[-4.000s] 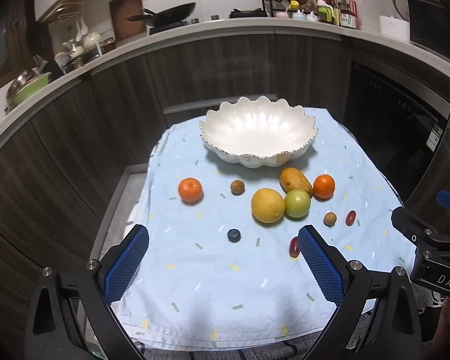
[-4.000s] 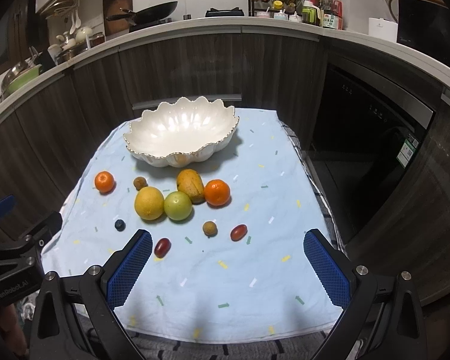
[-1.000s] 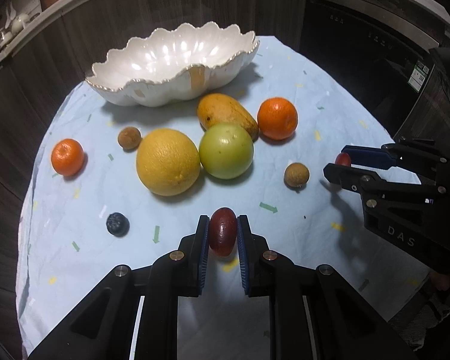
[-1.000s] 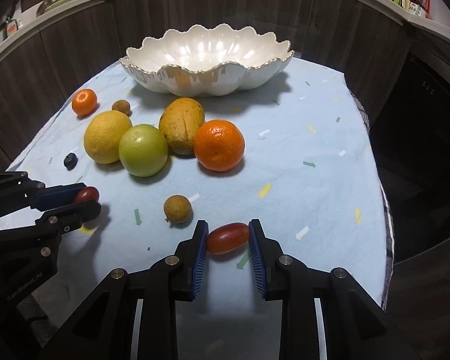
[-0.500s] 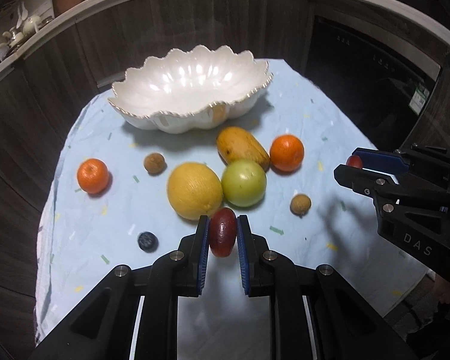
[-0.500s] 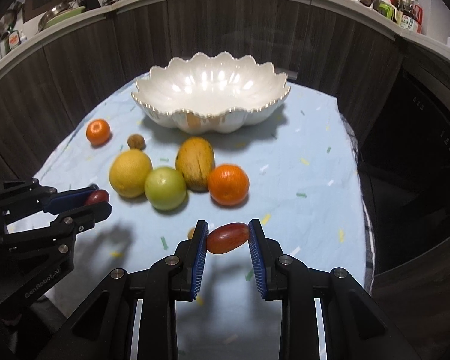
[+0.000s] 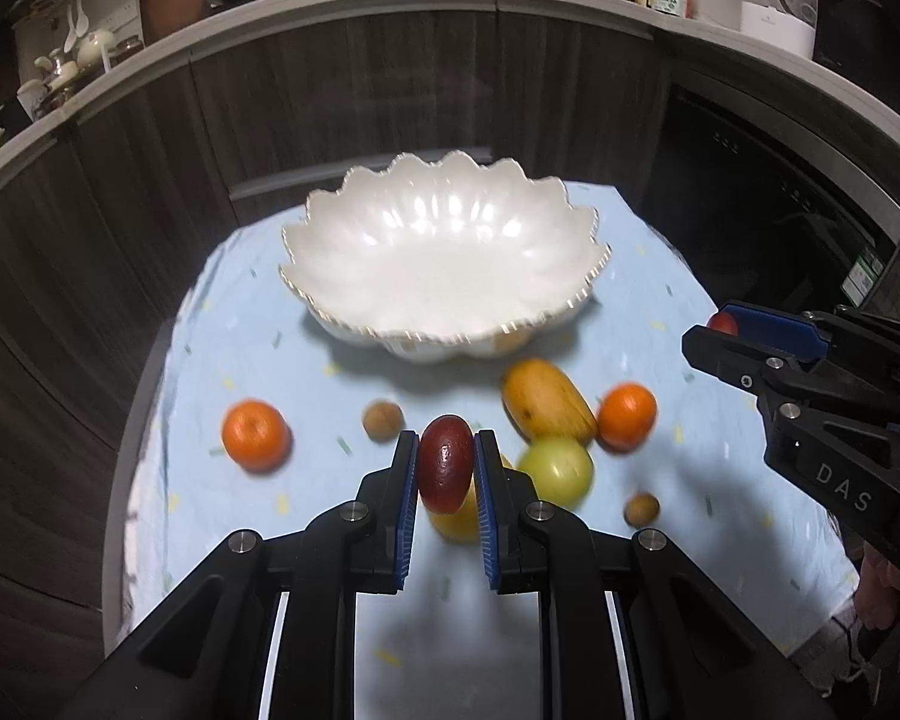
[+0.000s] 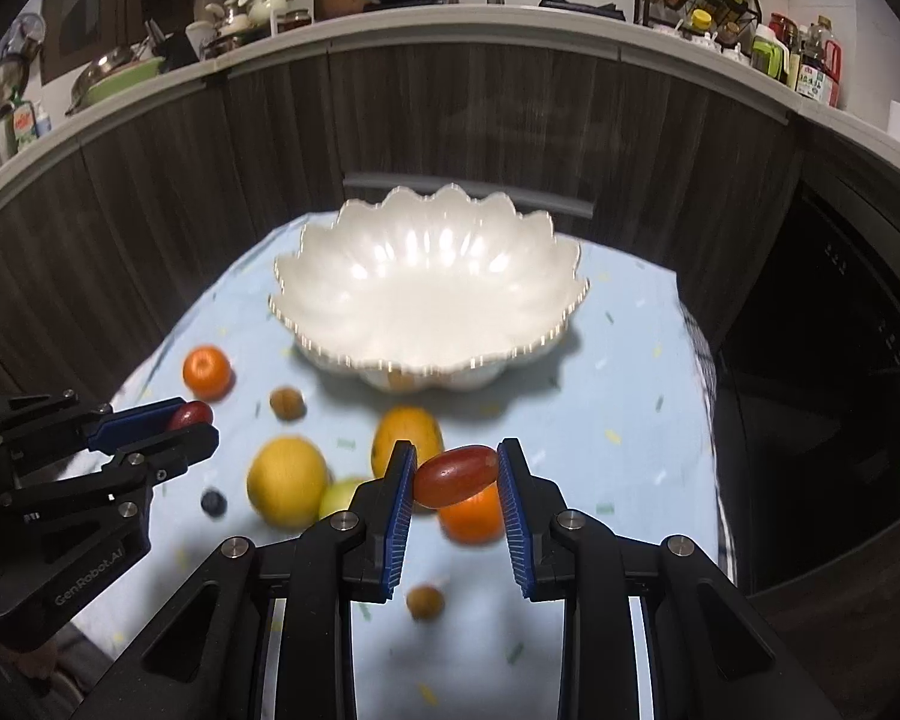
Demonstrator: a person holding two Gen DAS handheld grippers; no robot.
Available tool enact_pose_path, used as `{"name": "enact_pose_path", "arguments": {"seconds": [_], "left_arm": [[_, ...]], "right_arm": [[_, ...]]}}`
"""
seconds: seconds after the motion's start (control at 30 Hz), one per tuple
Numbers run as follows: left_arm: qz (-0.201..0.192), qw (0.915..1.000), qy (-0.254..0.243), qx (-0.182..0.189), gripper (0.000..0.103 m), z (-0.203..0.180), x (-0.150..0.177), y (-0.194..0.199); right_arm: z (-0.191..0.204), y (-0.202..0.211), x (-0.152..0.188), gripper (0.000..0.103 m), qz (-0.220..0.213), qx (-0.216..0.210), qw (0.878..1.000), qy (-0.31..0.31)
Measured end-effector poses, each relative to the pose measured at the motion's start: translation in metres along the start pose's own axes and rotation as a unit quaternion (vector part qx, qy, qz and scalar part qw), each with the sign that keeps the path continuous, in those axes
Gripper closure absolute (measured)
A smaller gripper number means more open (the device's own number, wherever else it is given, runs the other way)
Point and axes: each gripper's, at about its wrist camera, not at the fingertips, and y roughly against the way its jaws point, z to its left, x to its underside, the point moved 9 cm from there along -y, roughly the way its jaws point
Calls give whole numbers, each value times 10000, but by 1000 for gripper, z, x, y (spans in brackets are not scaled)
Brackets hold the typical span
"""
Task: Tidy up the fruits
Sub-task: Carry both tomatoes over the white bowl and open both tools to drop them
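Jaws first: our left gripper [image 7: 447, 468] pinches a dark red, smooth-skinned oval fruit [image 7: 446, 463] upright between its ribbed blue pads, and our right gripper [image 8: 456, 477] clamps a brighter red, glossy oblong fruit [image 8: 455, 476] lying crosswise. Both fruits hang above the worktop, short of the white scalloped ceramic bowl with a gold-beaded rim [image 8: 426, 300], which we see empty, so we judge the sorting barely begun.

Below us on the pale blue speckled cloth [image 8: 630, 396] lie a dimpled yellow citrus [image 8: 287, 483], a smooth green round fruit [image 7: 555, 468], a yellow-orange mango [image 7: 546, 402], two orange tangerines [image 7: 255, 435] [image 7: 627, 414], two small brown rough-shelled longans [image 7: 383, 419] [image 7: 641, 509] and a tiny dark blueberry [image 8: 213, 503]. All these remain to be moved.
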Motion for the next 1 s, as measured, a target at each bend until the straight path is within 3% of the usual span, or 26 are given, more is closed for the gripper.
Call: {"name": "enact_pose_path", "arguments": {"seconds": [0.47,1.0], "left_arm": [[-214,9997,64,-102,84,26,-58,-11],[-128,9999,35,-108,84,38,-96,-62]], "right_arm": [[-10,-19,-57,74,-262,66,9996,-103],[-35,-67,-83,74,-138,253,9995,-151]]}}
